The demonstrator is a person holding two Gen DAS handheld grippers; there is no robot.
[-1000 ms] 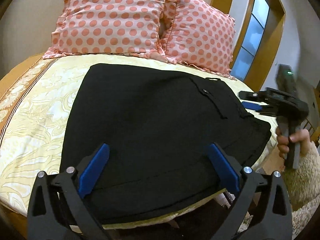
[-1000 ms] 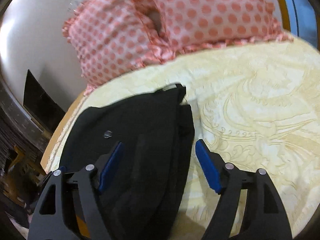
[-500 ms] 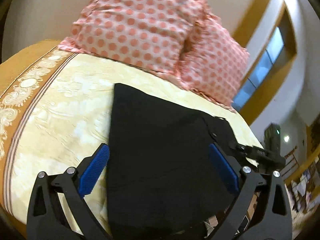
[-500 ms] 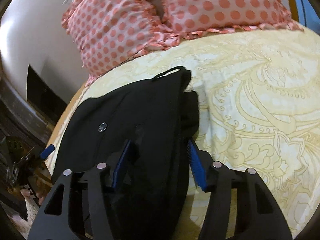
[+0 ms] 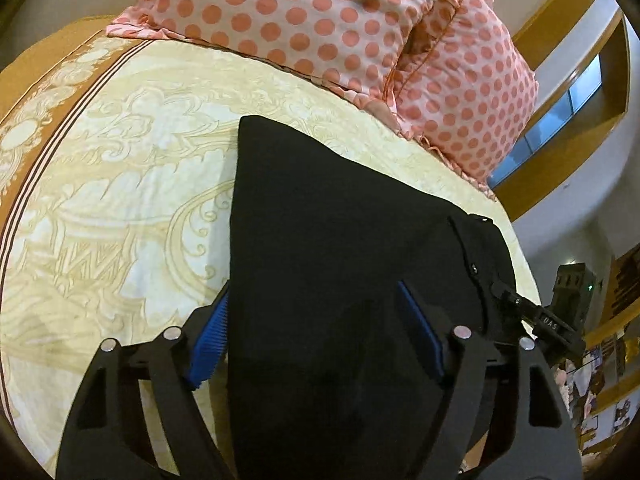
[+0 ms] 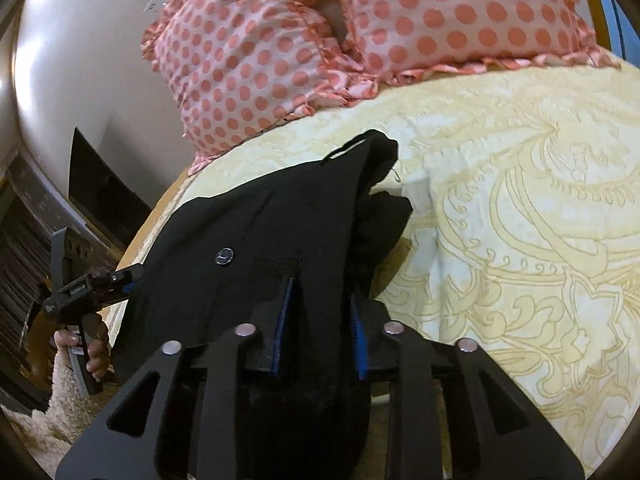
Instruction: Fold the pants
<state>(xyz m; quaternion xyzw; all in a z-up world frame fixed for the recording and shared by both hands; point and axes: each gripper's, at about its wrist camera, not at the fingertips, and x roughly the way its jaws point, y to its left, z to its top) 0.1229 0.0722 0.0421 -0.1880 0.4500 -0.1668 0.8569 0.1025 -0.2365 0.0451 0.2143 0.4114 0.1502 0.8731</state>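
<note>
Black pants (image 5: pixel 344 248) lie on yellow bed cover (image 5: pixel 120 184), near edge, long way running toward pillows (image 5: pixel 328 20). Left gripper (image 5: pixel 316 336) wide apart, straddling near hem, not yet squeezing. Right gripper (image 6: pixel 318 320) narrowed around waist edge; probably pinching cloth, hard to be sure. Both sit at near edge, so fold goes up toward pillows. Nothing blocks way.

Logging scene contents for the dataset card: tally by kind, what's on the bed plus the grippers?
Black pants: 1
Pink polka-dot pillows: 2
Yellow patterned bedspread: 1
Grippers: 2, left gripper and right gripper
Total: 6
</note>
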